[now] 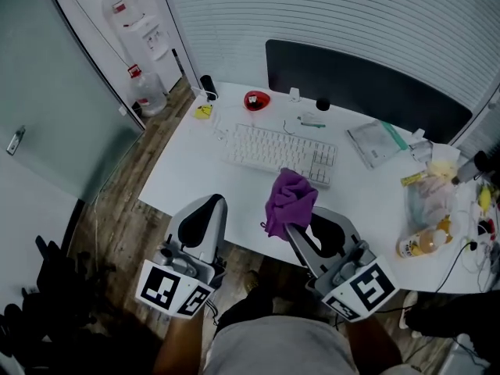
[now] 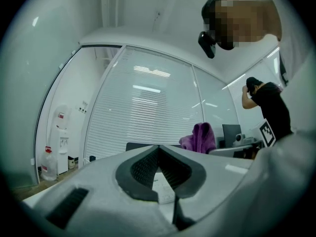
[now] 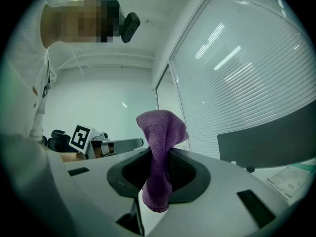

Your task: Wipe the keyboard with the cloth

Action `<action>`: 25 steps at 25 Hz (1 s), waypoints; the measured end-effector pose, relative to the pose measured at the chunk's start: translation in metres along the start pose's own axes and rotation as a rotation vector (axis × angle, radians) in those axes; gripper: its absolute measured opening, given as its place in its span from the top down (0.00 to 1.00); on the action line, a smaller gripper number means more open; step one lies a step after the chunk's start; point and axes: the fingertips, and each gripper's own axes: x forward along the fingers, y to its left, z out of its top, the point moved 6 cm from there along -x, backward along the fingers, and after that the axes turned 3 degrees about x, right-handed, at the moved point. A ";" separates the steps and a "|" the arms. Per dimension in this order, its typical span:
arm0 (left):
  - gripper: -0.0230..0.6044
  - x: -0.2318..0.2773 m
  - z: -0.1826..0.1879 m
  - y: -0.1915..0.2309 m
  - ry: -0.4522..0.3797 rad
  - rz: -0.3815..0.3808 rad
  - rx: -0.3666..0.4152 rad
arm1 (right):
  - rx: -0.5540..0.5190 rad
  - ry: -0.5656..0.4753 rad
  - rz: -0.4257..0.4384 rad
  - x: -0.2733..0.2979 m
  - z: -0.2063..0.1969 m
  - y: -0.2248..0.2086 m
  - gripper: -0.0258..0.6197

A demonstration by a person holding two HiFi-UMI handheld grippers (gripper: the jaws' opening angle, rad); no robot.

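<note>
The right hand-held gripper (image 3: 159,169) is clamped on the purple cloth (image 1: 290,200), bunched upright over the front edge of the counter (image 1: 195,166), ready to reach the keyboard (image 1: 281,153) just beyond, while the left hand-held gripper (image 2: 159,154) is closed and empty alongside.

red bowl (image 1: 256,99): far edge of table (image 1: 187,170) | bottle (image 1: 422,244): right side | water dispenser (image 1: 141,22): corner
</note>
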 end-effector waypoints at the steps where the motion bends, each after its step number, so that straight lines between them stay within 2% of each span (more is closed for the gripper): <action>1: 0.94 0.003 -0.001 0.010 0.002 -0.005 -0.004 | 0.001 0.007 -0.008 0.009 -0.002 -0.001 0.83; 13: 0.94 0.033 -0.020 0.114 0.037 -0.085 -0.026 | 0.018 0.042 -0.129 0.092 -0.021 -0.018 0.83; 17: 0.94 0.044 -0.025 0.134 0.056 -0.104 -0.033 | 0.018 0.058 -0.152 0.109 -0.022 -0.022 0.83; 25: 0.94 0.070 -0.048 0.157 0.128 -0.101 -0.098 | 0.028 0.086 -0.165 0.132 -0.024 -0.038 0.83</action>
